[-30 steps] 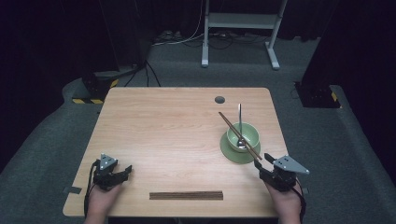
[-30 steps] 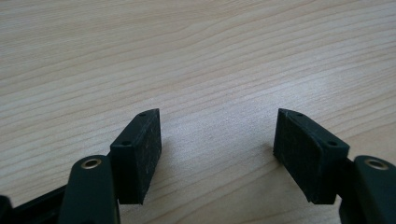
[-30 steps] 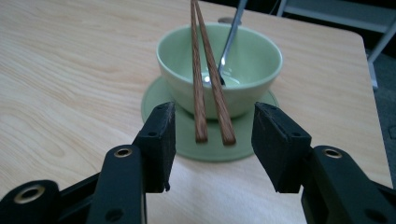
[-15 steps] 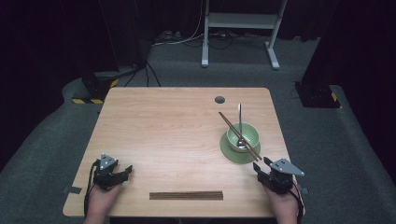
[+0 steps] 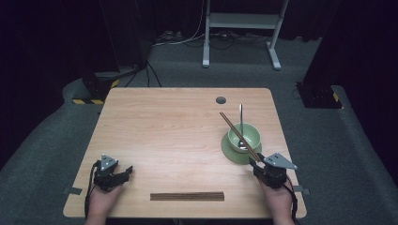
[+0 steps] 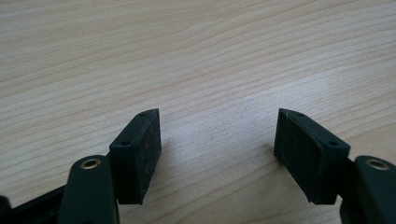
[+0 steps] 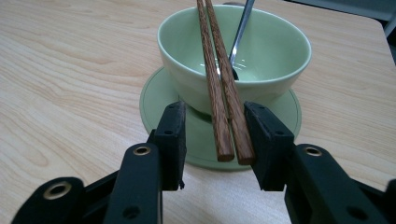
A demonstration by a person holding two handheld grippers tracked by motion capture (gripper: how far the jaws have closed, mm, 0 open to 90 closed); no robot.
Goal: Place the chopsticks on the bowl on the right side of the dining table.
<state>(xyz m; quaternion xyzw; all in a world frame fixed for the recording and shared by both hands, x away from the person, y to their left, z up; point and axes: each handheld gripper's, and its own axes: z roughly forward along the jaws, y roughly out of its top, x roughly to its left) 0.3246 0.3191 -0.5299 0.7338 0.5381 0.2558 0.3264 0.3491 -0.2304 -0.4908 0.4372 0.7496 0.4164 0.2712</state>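
Observation:
A pale green bowl (image 5: 245, 136) (image 7: 261, 60) stands on a matching saucer (image 5: 230, 152) (image 7: 156, 105) at the table's right. A pair of brown chopsticks (image 5: 234, 129) (image 7: 219, 93) leans across its rim, and a metal spoon (image 5: 241, 117) (image 7: 243, 23) rests inside. My right gripper (image 5: 256, 164) (image 7: 215, 121) sits low at the saucer's near edge with the chopsticks' near ends between its jaws. The jaws have just been closing; the right pad is at the wood, while the left pad stands apart from it. My left gripper (image 5: 126, 171) (image 6: 217, 126) rests open on bare wood at the front left.
A long dark brown strip (image 5: 187, 196) lies along the front edge of the wooden table (image 5: 178, 122), between my two hands. A round cable hole (image 5: 220, 100) sits near the far edge. Dark carpet and a white metal stand (image 5: 239, 21) lie beyond.
My right gripper has shifted a little left toward the chopsticks' near ends and its jaws have narrowed. The left gripper has stayed put.

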